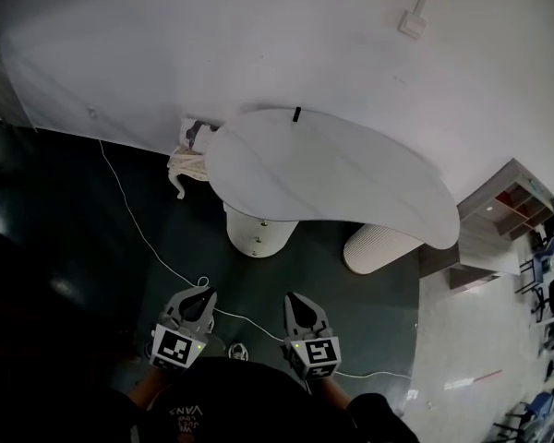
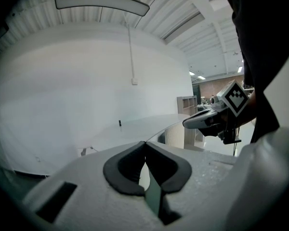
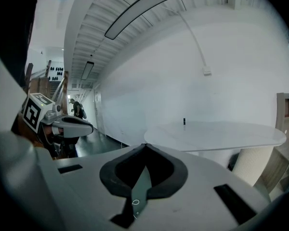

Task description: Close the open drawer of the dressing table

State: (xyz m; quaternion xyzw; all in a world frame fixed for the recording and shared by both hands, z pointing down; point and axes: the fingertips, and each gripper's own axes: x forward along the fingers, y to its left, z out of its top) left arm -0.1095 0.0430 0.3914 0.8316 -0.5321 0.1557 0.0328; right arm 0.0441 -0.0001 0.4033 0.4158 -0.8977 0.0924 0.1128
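Behind everything, a plain white wall (image 1: 258, 44); below it, dark floor (image 1: 74, 229), turning pale at the right. Against the wall, a white table (image 1: 332, 173) with a curved, bean-shaped top, carried on a smooth pedestal (image 1: 257, 233) under its left end and a ribbed pedestal (image 1: 379, 247) under its right end. Drawer somewhere under that top: not to be made out in any view, so open or shut impossible to say. Beyond the table's right end, a low wooden shelf (image 1: 503, 206). At the table's left end, on the floor by the wall, a heap of pale cloth (image 1: 186, 164).

Table well apart from both tools, straight ahead of them, its long near edge bulging their way. Left tool (image 1: 203, 293) and right tool (image 1: 295, 299) held low, side by side with a gap between, both pointing at the table and tipped slightly downward. Jaws of each pressed together, tips meeting, nothing between them.

Between tools and near edge, a broad stretch of bare floor, crossed only by a thin white cable (image 1: 148, 238) trailing from the wall at the left, past the tool tips and off to the right. At the table's far edge, a small black thing (image 1: 296, 114), upright, too small to name.
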